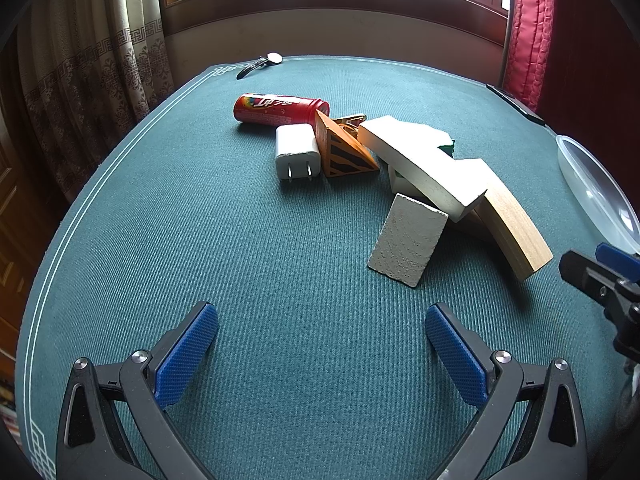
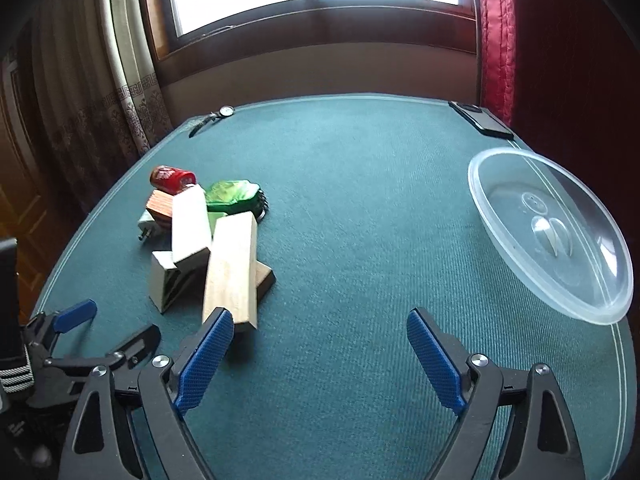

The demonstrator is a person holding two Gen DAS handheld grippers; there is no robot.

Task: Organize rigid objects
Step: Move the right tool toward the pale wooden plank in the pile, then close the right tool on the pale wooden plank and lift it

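Note:
A pile of rigid objects lies on the green table. It holds a red can (image 1: 280, 110) on its side, a white charger plug (image 1: 297, 153), an orange striped wedge (image 1: 344, 148), a long white block (image 1: 420, 162), a small white block (image 1: 408, 239), a wooden block (image 1: 508, 220) and a green object (image 2: 232, 196). The pile also shows in the right wrist view, with the wooden block (image 2: 234, 268) nearest. My left gripper (image 1: 320, 354) is open and empty, short of the pile. My right gripper (image 2: 320, 354) is open and empty, right of the pile.
A clear plastic bowl (image 2: 560, 240) stands at the table's right edge. A wristwatch (image 1: 260, 63) lies at the far left edge and a black phone (image 2: 480, 118) at the far right corner. Curtains and a window are behind the table.

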